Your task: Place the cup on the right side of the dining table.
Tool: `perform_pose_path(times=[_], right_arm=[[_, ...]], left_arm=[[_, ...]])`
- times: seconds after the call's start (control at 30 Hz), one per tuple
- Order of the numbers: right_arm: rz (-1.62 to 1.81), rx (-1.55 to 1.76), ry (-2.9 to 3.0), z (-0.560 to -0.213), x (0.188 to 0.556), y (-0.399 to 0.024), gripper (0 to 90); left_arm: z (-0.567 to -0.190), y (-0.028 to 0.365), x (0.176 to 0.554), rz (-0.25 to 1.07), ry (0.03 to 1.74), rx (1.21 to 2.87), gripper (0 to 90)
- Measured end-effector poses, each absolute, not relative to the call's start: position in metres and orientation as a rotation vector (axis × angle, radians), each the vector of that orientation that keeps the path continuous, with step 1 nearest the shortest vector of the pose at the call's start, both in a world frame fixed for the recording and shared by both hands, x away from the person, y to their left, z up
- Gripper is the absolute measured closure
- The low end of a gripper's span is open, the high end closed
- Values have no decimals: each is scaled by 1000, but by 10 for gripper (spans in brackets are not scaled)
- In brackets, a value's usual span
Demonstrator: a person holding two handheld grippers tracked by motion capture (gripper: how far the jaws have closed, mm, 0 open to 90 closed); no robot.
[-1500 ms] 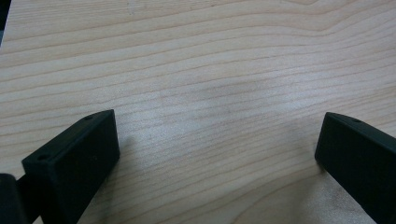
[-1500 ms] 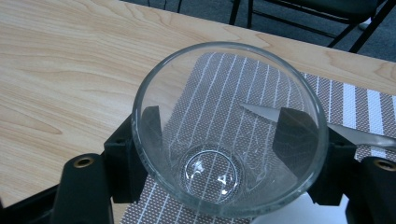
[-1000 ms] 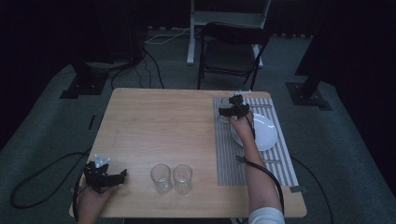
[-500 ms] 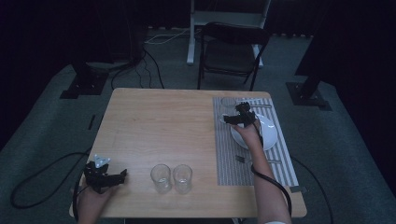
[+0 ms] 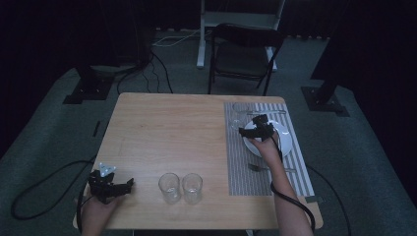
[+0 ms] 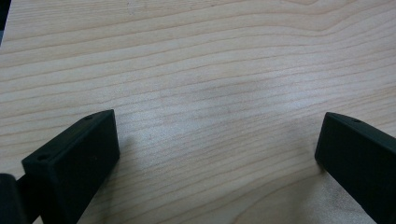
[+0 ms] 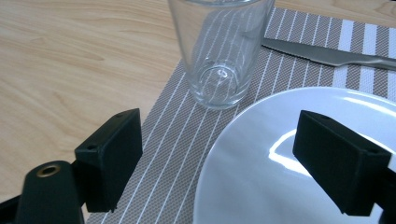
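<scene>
Two black, blocky jaws of the right gripper (image 7: 219, 154) stand spread wide with nothing pinched between them; one hangs over the smooth, glossy rim of the round white plate (image 7: 299, 177), the other over the woven placemat (image 7: 173, 149) just beside that rim. Taking the plate as the landmark, a clear, straight-walled glass tumbler (image 7: 217, 51) with a thick base stands upright on the mat just beyond the plate's edge, close to it but apart. Farther beyond the plate, a dull metal knife (image 7: 327, 53) lies flat across the mat's grey and white stripes. From above, the right gripper (image 5: 258, 129) sits over the far-left part of the plate (image 5: 284, 142), and a metal fork (image 5: 265, 168) lies on the mat on the plate's near side. The placemat (image 5: 241, 167) is a finely ribbed rectangle covering the right part of the pale wooden table (image 5: 167, 128), whose grain runs in long soft waves. Well away from the plate, near the table's front edge, two more clear tumblers (image 5: 181, 188) stand side by side. Farther still from the plate, at the front left corner, the left gripper (image 5: 110, 186) rests in the person's hand, its matte black jaws (image 6: 219, 154) parted wide over bare wood and gripping nothing.
</scene>
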State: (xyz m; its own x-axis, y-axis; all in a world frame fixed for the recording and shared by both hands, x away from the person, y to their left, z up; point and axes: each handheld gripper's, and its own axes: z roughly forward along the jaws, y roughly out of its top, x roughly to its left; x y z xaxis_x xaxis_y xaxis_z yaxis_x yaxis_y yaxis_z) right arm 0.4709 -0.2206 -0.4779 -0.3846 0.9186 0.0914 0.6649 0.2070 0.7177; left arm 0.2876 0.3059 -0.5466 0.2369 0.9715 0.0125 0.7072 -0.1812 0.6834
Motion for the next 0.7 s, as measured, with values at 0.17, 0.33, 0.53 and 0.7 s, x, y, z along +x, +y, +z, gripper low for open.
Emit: perform_pose_path(times=[0.17, 0.33, 0.53, 0.7], right_arm=[[976, 1464, 2136, -478, 461, -223, 155], [999, 1457, 2132, -474, 451, -227, 155], [1021, 1452, 2110, -469, 435, -234, 155], [1022, 1457, 2098, -472, 424, -239, 156]], left_arm=[[-547, 306, 288, 619, 1532, 1960, 2], [-546, 306, 288, 619, 1533, 1961, 2], [-547, 306, 288, 619, 1532, 1961, 2], [-547, 306, 288, 619, 1532, 1961, 2]])
